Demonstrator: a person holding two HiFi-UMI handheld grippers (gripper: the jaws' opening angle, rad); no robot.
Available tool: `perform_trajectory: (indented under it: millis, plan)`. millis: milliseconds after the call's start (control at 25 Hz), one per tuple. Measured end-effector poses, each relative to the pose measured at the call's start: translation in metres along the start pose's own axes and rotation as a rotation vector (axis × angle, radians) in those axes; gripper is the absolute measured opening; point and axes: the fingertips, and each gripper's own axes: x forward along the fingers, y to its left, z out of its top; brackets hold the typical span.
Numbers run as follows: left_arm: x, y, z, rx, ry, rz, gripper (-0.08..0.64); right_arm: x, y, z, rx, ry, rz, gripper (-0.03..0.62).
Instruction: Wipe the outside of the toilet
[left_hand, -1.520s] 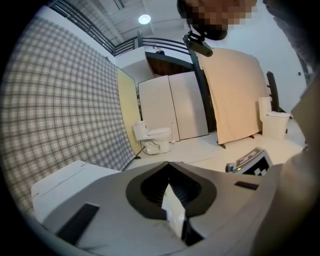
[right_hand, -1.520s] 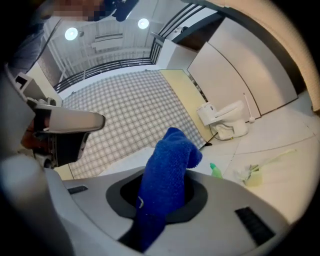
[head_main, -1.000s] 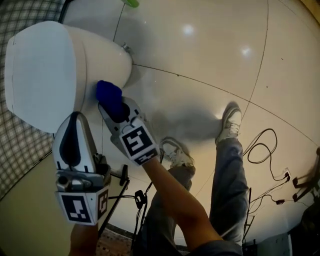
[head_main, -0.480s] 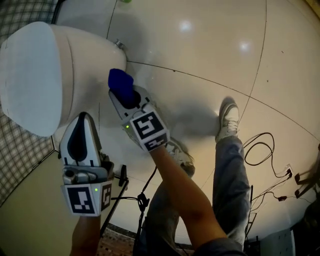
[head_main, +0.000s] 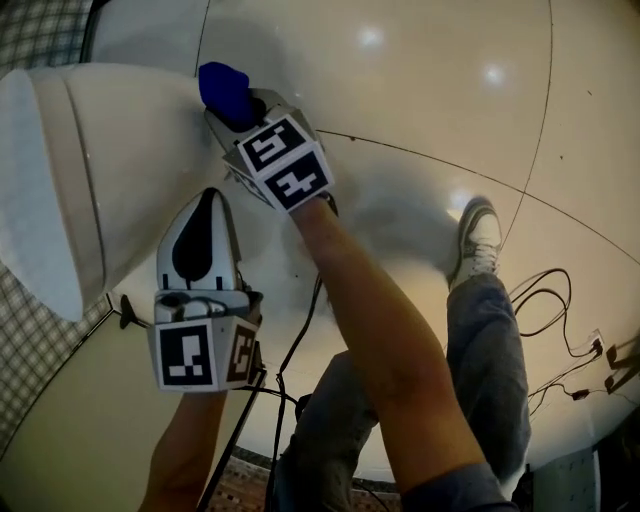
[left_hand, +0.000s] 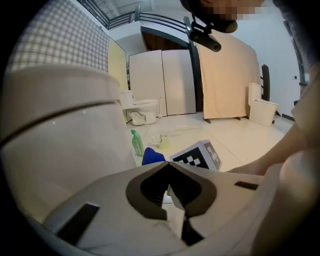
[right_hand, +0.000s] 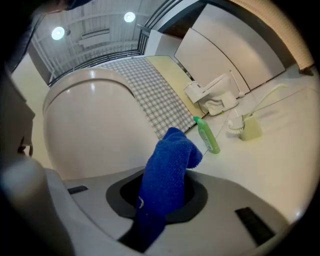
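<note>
Right gripper (head_main: 238, 112) clenched on blue cloth (head_main: 224, 88), toilet (head_main: 130, 160) flank directly ahead. Left gripper (head_main: 197, 225) closed (nothing held), toilet alongside.

The head view looks steeply down on the toilet (head_main: 120, 150), floor (head_main: 450, 120), left claw (head_main: 207, 195) and right claw (head_main: 242, 108). Each gripper view rides low, close beside the toilet, facing across the floor; both catch the cloth (right_hand: 167, 175) and bottle (left_hand: 137, 143).
</note>
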Motion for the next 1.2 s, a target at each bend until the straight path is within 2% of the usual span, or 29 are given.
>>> perform_trajectory:
  millis: [80,200,520,680,840,1040,1120,1200]
  plan:
    - [0.011,0.004,-0.009,-0.005,0.0,-0.001,0.017,0.002,0.001,-0.014,0.005,-0.001,0.01,0.074]
    - [0.013,0.007,-0.018,0.01,0.012,0.01,0.017,-0.013,0.017,-0.038,0.067,-0.015,0.013,0.074]
    - [-0.019,0.029,-0.038,0.012,0.05,0.081,0.015,-0.032,0.125,-0.109,0.225,0.017,0.099,0.074]
    - [-0.028,0.037,-0.058,0.024,0.065,0.102,0.016,-0.027,0.139,-0.124,0.229,0.028,0.121,0.074]
    - [-0.026,0.035,-0.068,0.023,0.079,0.102,0.017,-0.037,0.117,-0.118,0.204,0.01,0.09,0.074]
    - [-0.008,0.017,-0.064,0.021,0.077,0.063,0.017,-0.043,0.047,-0.11,0.195,0.002,-0.027,0.074]
    - [0.003,0.011,-0.05,0.011,0.075,0.055,0.015,-0.035,0.018,-0.095,0.19,0.014,-0.047,0.074]
    - [0.031,0.004,-0.018,0.015,0.037,0.044,0.015,-0.018,-0.027,-0.055,0.15,0.014,-0.049,0.074]
